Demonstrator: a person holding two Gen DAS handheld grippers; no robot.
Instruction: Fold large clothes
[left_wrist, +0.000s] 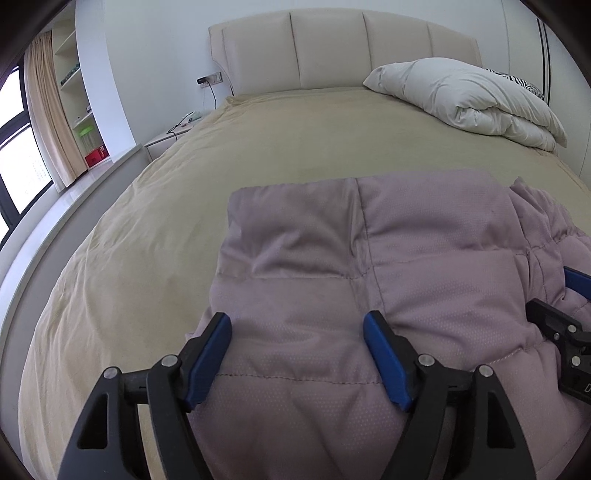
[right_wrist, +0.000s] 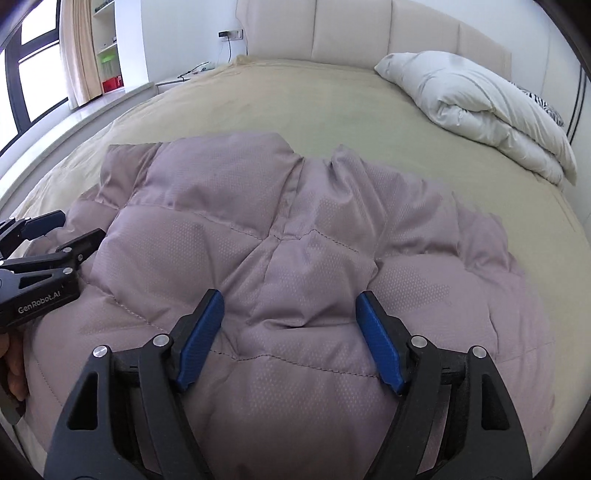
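A mauve quilted puffer jacket (left_wrist: 369, 266) lies folded and bunched on the tan bed cover (left_wrist: 258, 147); in the right wrist view the jacket (right_wrist: 295, 240) fills the near half of the bed. My left gripper (left_wrist: 297, 325) hovers over the jacket's left part, jaws wide apart, with nothing pinched between its blue pads (left_wrist: 210, 358). My right gripper (right_wrist: 290, 301) stands open above the jacket's puffy middle, its blue pads (right_wrist: 376, 339) clear of the cloth. The left gripper (right_wrist: 55, 236) shows at the left edge of the right wrist view, and the right gripper's fingertips (left_wrist: 569, 295) at the right edge of the left one.
A folded white duvet (left_wrist: 469, 99) with a zebra-print pillow behind it lies at the bed's far right by the padded headboard (left_wrist: 332, 48). A bedside table (left_wrist: 166, 136), shelves (left_wrist: 81, 110), curtain and window stand to the left. A hand (right_wrist: 14, 373) shows at the left edge.
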